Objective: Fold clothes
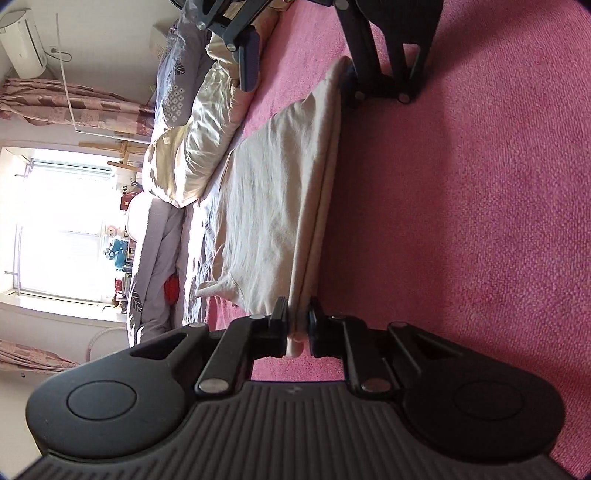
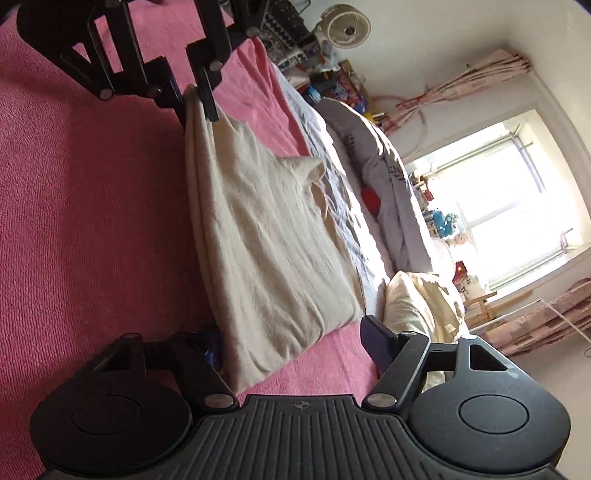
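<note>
A cream garment [image 1: 273, 206] lies folded on a pink bedspread [image 1: 461, 221], its folded edge running between the two grippers. My left gripper [image 1: 297, 325] is shut on one end of that edge. It shows at the top of the right wrist view [image 2: 195, 99], still pinching the cloth. My right gripper [image 2: 291, 343] is open at the other end of the garment [image 2: 266, 236]; one finger lies by the folded edge, the other stands off the cloth. It shows at the top of the left wrist view [image 1: 299, 70], jaws wide apart.
A cream satin quilt [image 1: 192, 147] and a grey patterned duvet [image 1: 173, 85] lie bunched along the far side of the bed. A bright window [image 2: 506, 199], a fan [image 2: 347, 29] and cluttered shelves stand beyond.
</note>
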`<state>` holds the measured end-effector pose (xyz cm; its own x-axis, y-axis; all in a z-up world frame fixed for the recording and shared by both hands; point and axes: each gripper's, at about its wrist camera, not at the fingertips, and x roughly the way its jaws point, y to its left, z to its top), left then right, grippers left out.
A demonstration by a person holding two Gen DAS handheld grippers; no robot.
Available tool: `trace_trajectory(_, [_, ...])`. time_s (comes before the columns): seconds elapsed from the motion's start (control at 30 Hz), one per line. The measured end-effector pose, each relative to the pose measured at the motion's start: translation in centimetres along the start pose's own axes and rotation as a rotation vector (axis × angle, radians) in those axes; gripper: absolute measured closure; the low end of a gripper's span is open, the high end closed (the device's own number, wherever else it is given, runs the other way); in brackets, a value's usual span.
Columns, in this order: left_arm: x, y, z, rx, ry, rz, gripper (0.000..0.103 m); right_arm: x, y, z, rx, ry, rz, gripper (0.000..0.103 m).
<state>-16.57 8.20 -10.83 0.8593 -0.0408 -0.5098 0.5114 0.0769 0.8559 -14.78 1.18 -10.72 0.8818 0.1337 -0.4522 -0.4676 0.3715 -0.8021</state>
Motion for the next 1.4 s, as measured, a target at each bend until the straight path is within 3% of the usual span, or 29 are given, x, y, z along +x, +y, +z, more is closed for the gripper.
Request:
trace_trajectory(0.07, [0.0,-0.7,0.1,-0.002,0.007,0.004,0.087,0.2,0.4,0.2,-0.012,0.031,0.043,0.088])
trace_trajectory(0.5, [-5.3,0.2,-0.7,-0.032,-0.026,0.056,0.09,-6.7,0.6,-2.2,-0.191,-0.076,0.0,0.094])
trace_trajectory(0.63, [-4.5,-0.6,-1.0,-0.028,0.014,0.048,0.09,-6.3,1.9,-2.2,-0.22,-0.065,-0.02,0.093])
trace_trajectory(0.73, [-4.1,-1.4,-1.1,-0.024,0.028,0.038,0.083,-5.4,3.1,-2.1,-0.231,-0.051,-0.031,0.088])
trace_trajectory(0.8, [-4.4,-2.1,-1.0,-0.009,0.015,0.041,0.082,-4.7,3.8,-1.9,-0.235,-0.04,-0.03,0.066])
trace_trajectory(0.87, [-5.0,-2.4,-0.7,-0.009,0.0,0.028,0.081,-4.0,4.1,-1.6,-0.236,-0.035,-0.036,0.053])
trace_trajectory(0.93, [-5.4,-2.7,-0.5,0.001,-0.012,0.027,0.079,-3.2,4.0,-1.1,-0.235,-0.038,-0.047,0.051])
trace_trajectory(1.0, [-5.6,-3.0,-0.1,0.02,-0.025,0.034,0.067,-2.5,3.8,-0.6,-0.22,-0.031,-0.028,0.051])
trace_trajectory(1.03, [-5.6,-3.0,0.3,0.029,-0.036,0.037,0.064,-2.1,3.8,-0.3,-0.212,-0.027,-0.016,0.053])
trace_trajectory(1.07, [-5.6,-3.1,0.7,0.031,-0.046,0.044,0.059,-1.7,3.6,-0.1,-0.198,-0.014,0.01,0.069])
trace_trajectory(1.1, [-5.5,-3.1,1.1,0.034,-0.057,0.051,0.056,-1.5,3.4,0.2,-0.175,0.0,0.038,0.09])
trace_trajectory(1.27, [-5.0,-3.6,3.8,0.053,-0.136,0.045,0.04,-1.9,1.4,0.6,-0.046,-0.006,0.073,0.092])
trace_trajectory(1.4, [-2.8,-3.1,5.5,0.022,-0.124,0.068,0.041,-2.2,-0.7,1.3,0.012,-0.026,0.079,0.092])
